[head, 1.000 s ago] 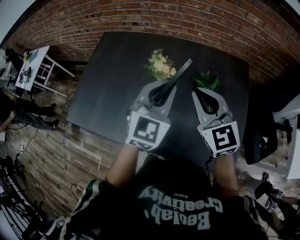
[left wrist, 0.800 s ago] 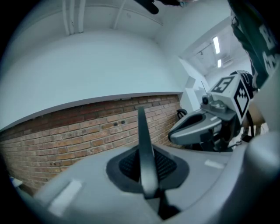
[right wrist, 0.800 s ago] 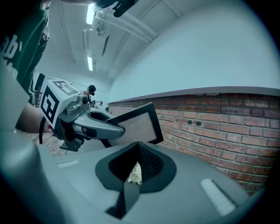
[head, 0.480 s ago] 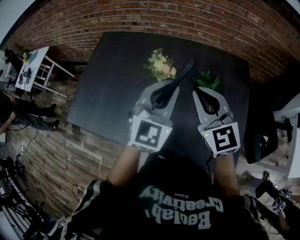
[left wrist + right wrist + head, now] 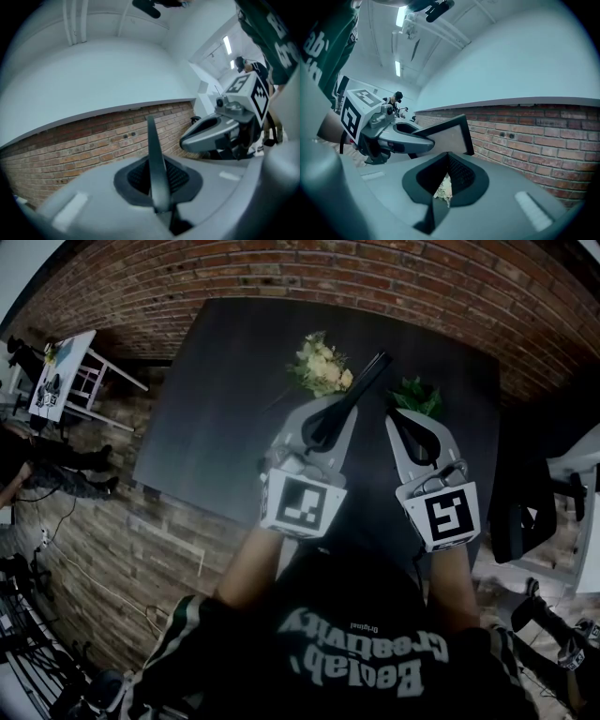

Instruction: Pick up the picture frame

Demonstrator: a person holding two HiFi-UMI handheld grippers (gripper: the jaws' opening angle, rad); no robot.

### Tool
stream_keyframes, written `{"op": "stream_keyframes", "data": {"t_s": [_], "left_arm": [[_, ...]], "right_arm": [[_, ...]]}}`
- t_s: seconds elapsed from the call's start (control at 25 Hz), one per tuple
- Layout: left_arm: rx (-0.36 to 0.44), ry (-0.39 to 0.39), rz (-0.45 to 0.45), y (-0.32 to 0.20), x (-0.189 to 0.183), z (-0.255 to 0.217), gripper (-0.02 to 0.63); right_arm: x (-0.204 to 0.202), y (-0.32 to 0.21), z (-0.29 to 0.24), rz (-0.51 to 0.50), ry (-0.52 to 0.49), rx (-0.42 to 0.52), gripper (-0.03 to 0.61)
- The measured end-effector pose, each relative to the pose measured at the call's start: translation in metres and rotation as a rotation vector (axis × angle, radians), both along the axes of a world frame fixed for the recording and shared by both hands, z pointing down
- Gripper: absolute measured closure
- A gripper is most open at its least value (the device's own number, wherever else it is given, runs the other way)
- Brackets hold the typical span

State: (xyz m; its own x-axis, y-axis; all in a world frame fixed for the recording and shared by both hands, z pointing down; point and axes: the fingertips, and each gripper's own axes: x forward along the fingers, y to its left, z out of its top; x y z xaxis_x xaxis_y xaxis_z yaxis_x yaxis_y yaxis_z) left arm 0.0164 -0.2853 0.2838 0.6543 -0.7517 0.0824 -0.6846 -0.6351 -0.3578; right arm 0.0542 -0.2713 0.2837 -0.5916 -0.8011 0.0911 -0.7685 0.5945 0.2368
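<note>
Black is the colour of the picture frame (image 5: 361,390), and my left gripper (image 5: 328,423) has it. The jaws are nearly together, pinching the thin edge of the frame between the pads. From that gripper's own view the frame stands up straight like a thin blade, with the brick wall (image 5: 375,277) behind it. From the right gripper view I can see its flat side: a grey middle with a dark border, and one top corner sticking up.

My right gripper (image 5: 403,420) is just beside the left one. Its tips are pressed together with nothing in them. Through the little gap lower down I can see some pale flowers.

Both grippers are out over the dark table (image 5: 216,418). The frame points toward the far edge, the one next to the wall. A bunch of cream flowers (image 5: 322,369) lies just left of the frame's far end. Some green leaves (image 5: 417,399) lie just past my right gripper's tips. The frame sits between the two.

The left half of the table is bare all the way to its left edge. The near edge is close under my wrists. Off the right edge stands a dark chair (image 5: 514,521), near my right arm.
</note>
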Motion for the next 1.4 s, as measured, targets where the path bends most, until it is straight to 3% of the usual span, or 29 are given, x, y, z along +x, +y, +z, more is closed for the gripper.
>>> {"op": "stream_keyframes", "data": {"t_s": [1.4], "left_arm": [[0.012,0.006,0.012,-0.004,0.002,0.006,0.588]], "right_arm": [[0.003,-0.008,0.008,0.034,0.058,0.051,0.572]]}}
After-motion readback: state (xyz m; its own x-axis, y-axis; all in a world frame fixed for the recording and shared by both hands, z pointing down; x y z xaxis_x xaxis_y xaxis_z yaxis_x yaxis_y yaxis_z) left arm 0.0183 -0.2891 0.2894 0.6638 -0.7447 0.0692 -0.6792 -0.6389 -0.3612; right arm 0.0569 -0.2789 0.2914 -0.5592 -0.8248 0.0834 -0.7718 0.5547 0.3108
